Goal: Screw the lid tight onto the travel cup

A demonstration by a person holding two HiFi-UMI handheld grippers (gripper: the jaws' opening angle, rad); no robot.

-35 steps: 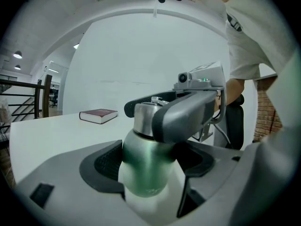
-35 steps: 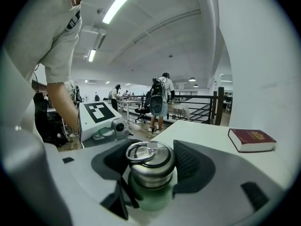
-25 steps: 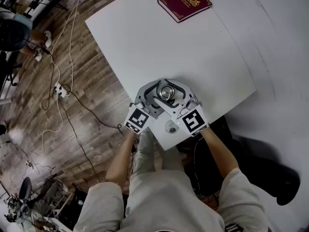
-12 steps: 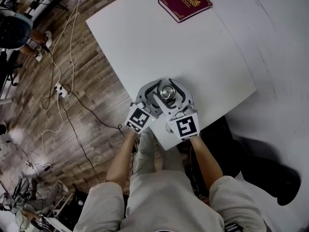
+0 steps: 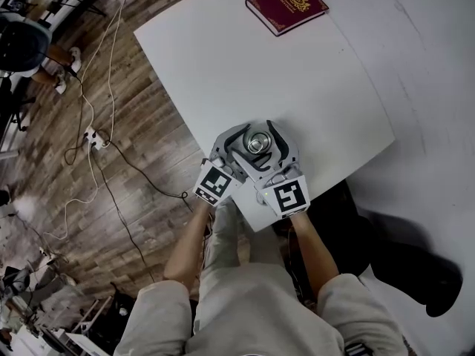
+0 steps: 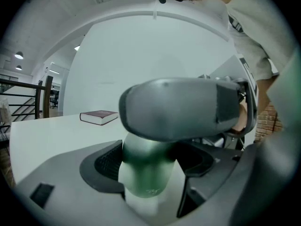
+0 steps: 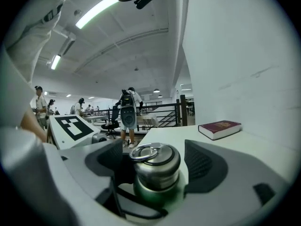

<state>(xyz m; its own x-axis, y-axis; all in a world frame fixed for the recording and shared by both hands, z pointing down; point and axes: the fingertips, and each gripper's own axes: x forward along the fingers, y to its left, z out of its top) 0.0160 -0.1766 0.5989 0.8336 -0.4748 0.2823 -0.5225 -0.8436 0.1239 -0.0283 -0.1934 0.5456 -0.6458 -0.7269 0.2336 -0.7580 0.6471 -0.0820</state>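
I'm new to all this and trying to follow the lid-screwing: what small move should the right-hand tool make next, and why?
Probably close the right gripper on the lid and twist it. Its jaws have just been opening and now stand clear of the lid between them, while the left gripper clamps the green travel cup steady. Whether the lid is already tight does not show.

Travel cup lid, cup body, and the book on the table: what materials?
Lid: bare metal, likely stainless, brushed; bright highlights, metal ring on top.
Cup body: probably coated metal, satin green; soft sheen, though plastic is possible.
Book: hardcover, maroon leatherette or cloth with gold stamping; which of the two is unclear.
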